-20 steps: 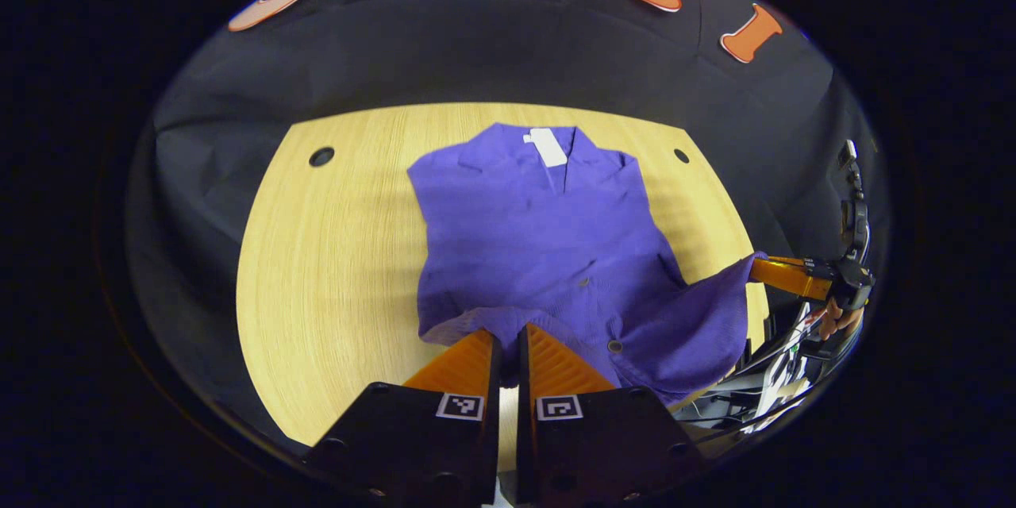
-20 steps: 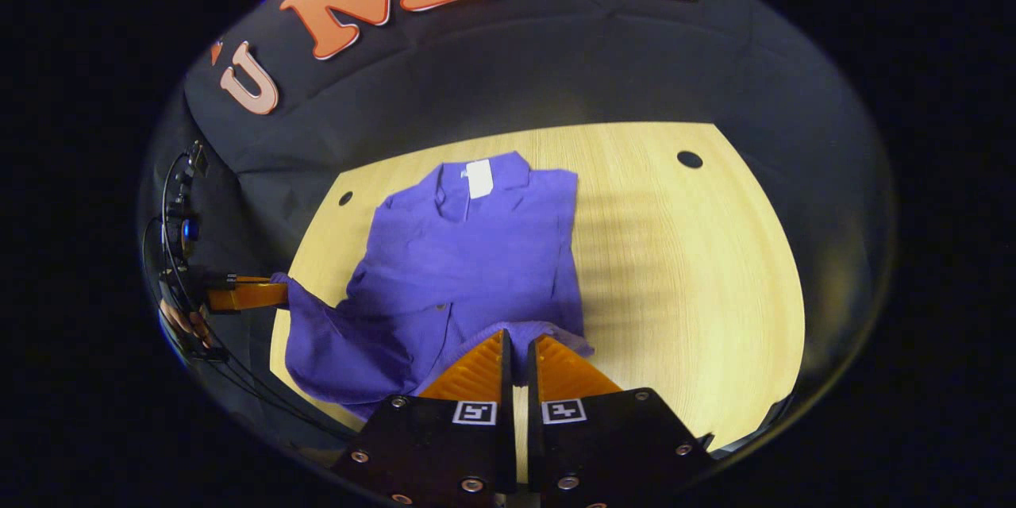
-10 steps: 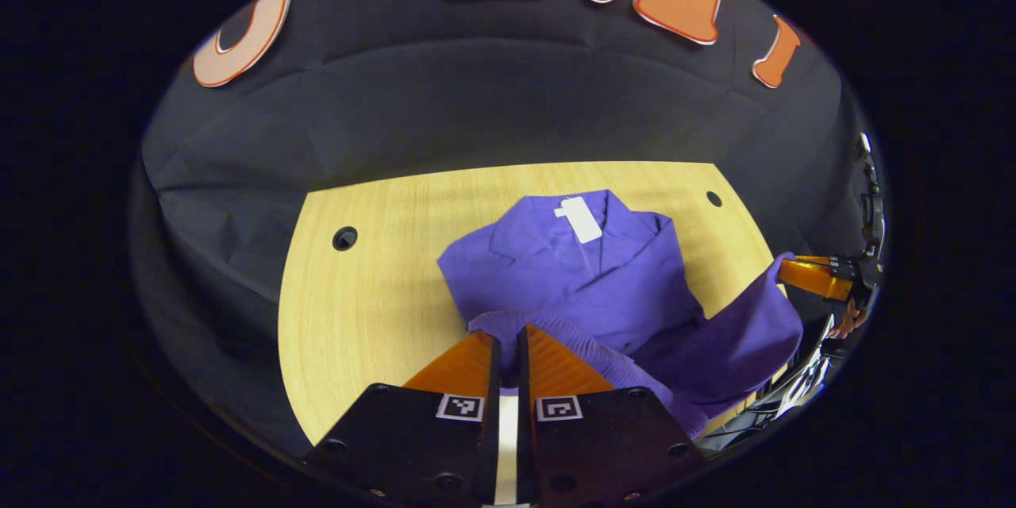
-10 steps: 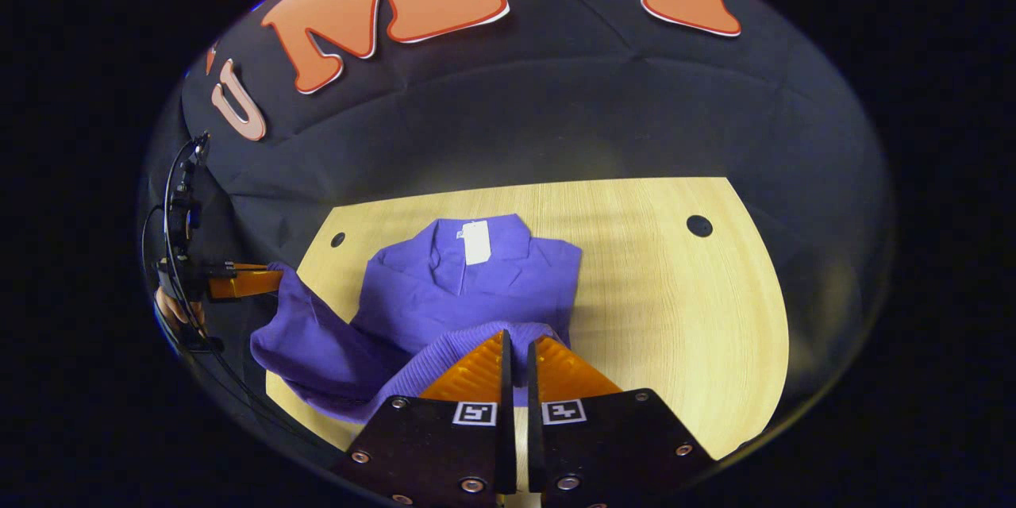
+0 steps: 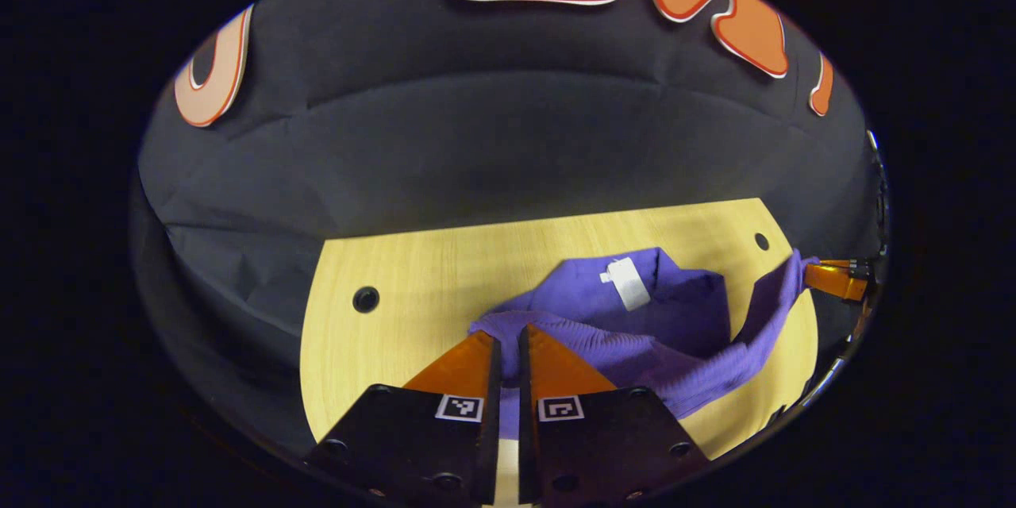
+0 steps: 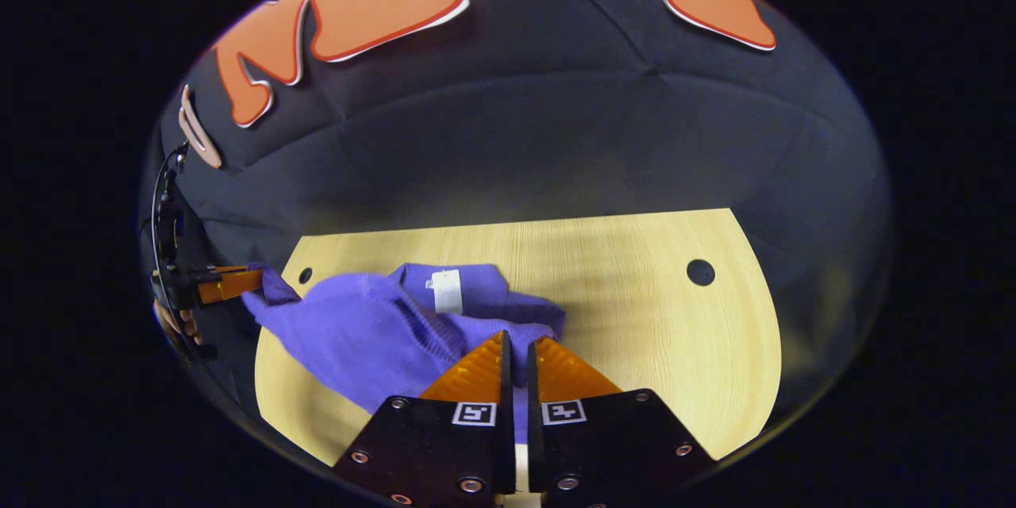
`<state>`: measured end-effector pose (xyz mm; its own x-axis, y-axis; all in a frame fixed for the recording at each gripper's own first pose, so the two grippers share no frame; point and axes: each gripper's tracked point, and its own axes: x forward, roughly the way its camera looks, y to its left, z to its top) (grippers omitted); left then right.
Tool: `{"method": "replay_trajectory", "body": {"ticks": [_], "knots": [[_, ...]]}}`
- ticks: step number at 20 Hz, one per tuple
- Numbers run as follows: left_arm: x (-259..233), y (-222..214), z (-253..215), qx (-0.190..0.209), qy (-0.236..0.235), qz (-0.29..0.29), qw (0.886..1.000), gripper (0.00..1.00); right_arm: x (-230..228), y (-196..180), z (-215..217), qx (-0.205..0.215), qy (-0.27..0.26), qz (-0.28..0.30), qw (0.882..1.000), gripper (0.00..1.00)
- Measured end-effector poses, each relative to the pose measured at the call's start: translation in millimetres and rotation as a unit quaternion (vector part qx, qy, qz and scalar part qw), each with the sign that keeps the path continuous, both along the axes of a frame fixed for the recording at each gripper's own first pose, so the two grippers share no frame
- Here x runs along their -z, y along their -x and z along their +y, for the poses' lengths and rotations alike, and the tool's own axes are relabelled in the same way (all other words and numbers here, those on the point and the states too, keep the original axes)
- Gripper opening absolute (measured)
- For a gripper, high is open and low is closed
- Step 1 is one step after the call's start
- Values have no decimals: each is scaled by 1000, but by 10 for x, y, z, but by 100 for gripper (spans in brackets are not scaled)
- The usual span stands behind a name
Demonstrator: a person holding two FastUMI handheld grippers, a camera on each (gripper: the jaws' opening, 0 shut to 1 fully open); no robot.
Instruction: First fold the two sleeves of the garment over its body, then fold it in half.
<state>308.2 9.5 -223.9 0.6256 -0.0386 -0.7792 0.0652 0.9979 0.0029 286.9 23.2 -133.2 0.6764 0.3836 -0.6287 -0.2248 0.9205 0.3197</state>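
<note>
Left gripper view: wooden table (image 5: 381, 349) carries purple garment (image 5: 683, 317), collar end flat, hem lifted for the half fold. Left gripper (image 5: 506, 349) pinches one hem corner, right gripper (image 6: 518, 357) the other, both clamped on cloth, keeping the edge taut. White neck tag (image 5: 625, 283): no writing legible.
</note>
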Motion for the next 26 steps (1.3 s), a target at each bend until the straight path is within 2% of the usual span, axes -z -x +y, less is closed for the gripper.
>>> {"method": "replay_trajectory", "body": {"ticks": [3,4,5,6,7,8,10,11,12,15,16,22,26], "knots": [[-53,-260,36,-5,-24,-51,998,17,-80,-219,115,10,-37,-16,999,11],[-129,-327,42,-6,-28,-72,997,37,-90,-233,131,11,-45,-18,999,9],[-206,-385,108,-13,-40,-95,995,34,-58,-275,126,12,-42,-23,999,36],[-262,-403,116,-15,-42,-108,993,40,-44,-276,83,13,-34,-30,999,39],[-302,-402,87,-16,-39,-118,992,45,-36,-263,34,10,-25,-38,999,55],[-309,-402,51,-18,-36,-119,992,53,-50,-237,11,7,-17,-46,999,55],[-314,-382,59,-32,-31,-124,991,59,-87,-169,33,5,-2,-55,998,67],[-338,-360,27,-36,-27,-130,990,66,-110,-134,23,5,5,-63,998,60],[-366,-343,11,-37,-23,-137,990,70,-148,-102,-20,8,13,-73,997,77],[-551,-119,67,-36,-28,-160,986,92,-293,49,-185,21,32,-102,994,88],[-621,-33,57,-34,-27,-169,985,96,-358,102,-236,26,38,-113,992,92],[-1059,437,-80,-35,0,-222,974,96,-908,476,-433,53,76,-199,976,96],[-1424,759,-122,-44,9,-273,961,96,-1386,751,-543,78,68,-264,959,95]]}}
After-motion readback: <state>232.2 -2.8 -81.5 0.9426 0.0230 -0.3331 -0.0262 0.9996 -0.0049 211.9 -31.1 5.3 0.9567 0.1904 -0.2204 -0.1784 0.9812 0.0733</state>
